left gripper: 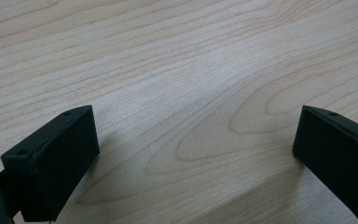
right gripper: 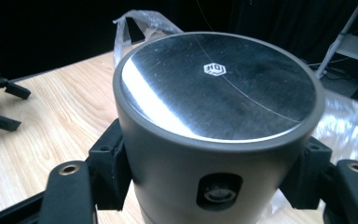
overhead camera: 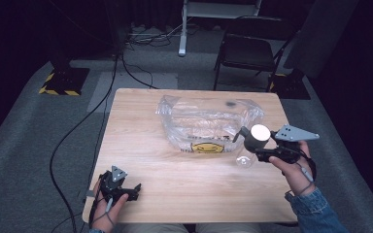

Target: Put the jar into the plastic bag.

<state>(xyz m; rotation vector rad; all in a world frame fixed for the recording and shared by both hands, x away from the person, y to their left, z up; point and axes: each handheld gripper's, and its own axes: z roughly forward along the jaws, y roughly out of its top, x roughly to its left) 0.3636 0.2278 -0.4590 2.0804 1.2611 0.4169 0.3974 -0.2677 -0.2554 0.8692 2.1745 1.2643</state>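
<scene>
Nearest, at seven o'clock on the grainy wooden table (overhead camera: pixel 141 160), the left gripper (overhead camera: pixel 135 189) rests with jaws wide. Toward three o'clock, the right gripper (overhead camera: pixel 250 141) clamps a grey cylinder (overhead camera: pixel 257 137) with a brushed-metal top. Beyond lies a crinkled clear plastic bag (overhead camera: pixel 199 119).

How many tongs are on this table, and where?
2: open left black tongs near the wooden table's front-left corner; right tongs gripping a grey metal-topped cylinder beside the clear plastic bag.
</scene>
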